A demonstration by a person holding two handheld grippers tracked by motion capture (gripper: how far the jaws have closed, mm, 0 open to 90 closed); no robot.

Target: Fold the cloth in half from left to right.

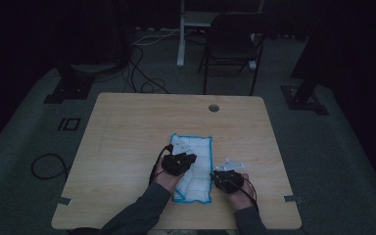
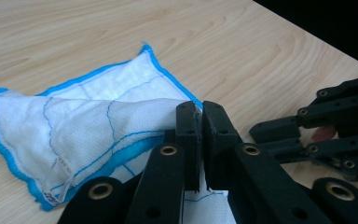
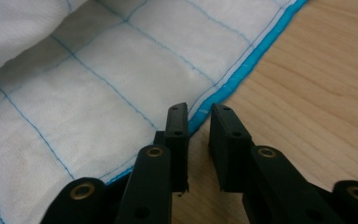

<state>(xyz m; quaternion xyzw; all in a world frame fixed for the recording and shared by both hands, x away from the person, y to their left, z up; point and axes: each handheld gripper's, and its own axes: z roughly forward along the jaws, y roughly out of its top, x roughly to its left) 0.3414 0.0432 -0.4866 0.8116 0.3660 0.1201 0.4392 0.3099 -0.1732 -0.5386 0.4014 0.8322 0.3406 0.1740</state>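
White cloth (image 1: 196, 169) with a blue hem and thin blue grid stitching, lying on a pale wooden worktop (image 1: 127, 142) near the person's edge, slightly right of centre. Left gripper (image 1: 178, 163) over the cloth's middle; in the left gripper view its jaws are closed on a pinched fold of the cloth (image 2: 98, 126), which rises from the worktop (image 2: 242, 51) and drapes leftward over the flat layer beneath. Right gripper (image 1: 226, 180) just beside the cloth's right-hand hem, on the bare wood. In the right gripper view the gripper (image 3: 198, 123) has its jaws slightly apart, straddling the blue hem of the cloth (image 3: 121, 74): one jaw lies over the fabric, the other over the worktop (image 3: 317, 93), and nothing is clamped between them. The right gripper (image 2: 326, 135) also appears at the right of the left gripper view, near the cloth's corner. A hand and dark sleeve hold each gripper.
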